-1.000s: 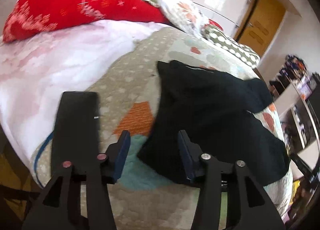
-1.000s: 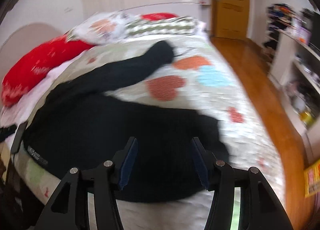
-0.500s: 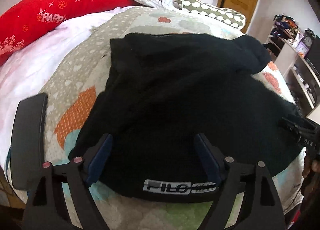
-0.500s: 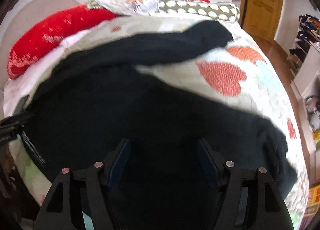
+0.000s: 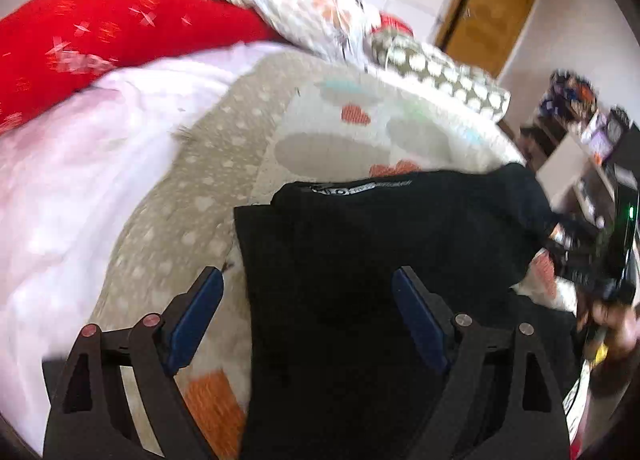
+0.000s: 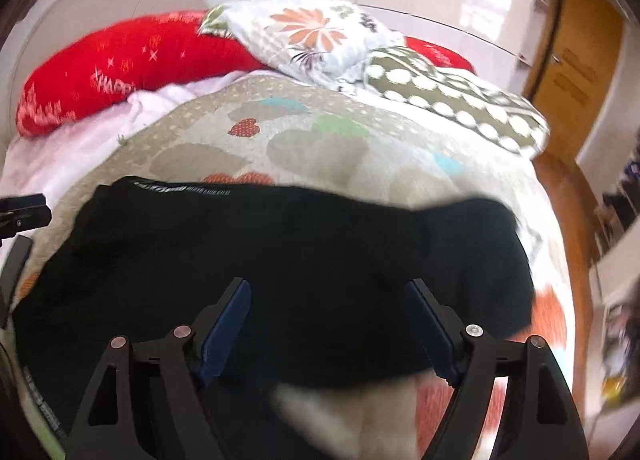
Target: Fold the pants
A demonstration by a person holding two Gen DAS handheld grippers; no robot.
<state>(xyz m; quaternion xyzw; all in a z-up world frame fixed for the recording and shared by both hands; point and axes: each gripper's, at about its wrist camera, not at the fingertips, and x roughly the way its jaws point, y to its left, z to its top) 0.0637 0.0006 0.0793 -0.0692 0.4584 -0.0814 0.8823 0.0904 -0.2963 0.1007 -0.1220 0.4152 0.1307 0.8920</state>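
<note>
Black pants (image 5: 360, 260) lie on a heart-patterned quilt (image 5: 192, 204), doubled over, with the printed waistband at the far edge; they also show in the right wrist view (image 6: 304, 244). My left gripper (image 5: 308, 276) is open and empty above the near left part of the pants. My right gripper (image 6: 328, 288) is open and empty above the near edge of the pants. The right gripper also shows at the right edge of the left wrist view (image 5: 600, 260), and the left gripper at the left edge of the right wrist view (image 6: 24, 216).
A red pillow (image 6: 120, 60), a floral pillow (image 6: 312, 36) and a dotted pillow (image 6: 452, 100) line the head of the bed. A white sheet (image 5: 80, 164) lies left. A wooden door (image 6: 576, 72) and cluttered shelves (image 5: 588, 148) stand right.
Both grippers have pulled back from the pants and now hang open above them. The waistband that lay at the near edge now lies at the far edge, over the rest of the pants.
</note>
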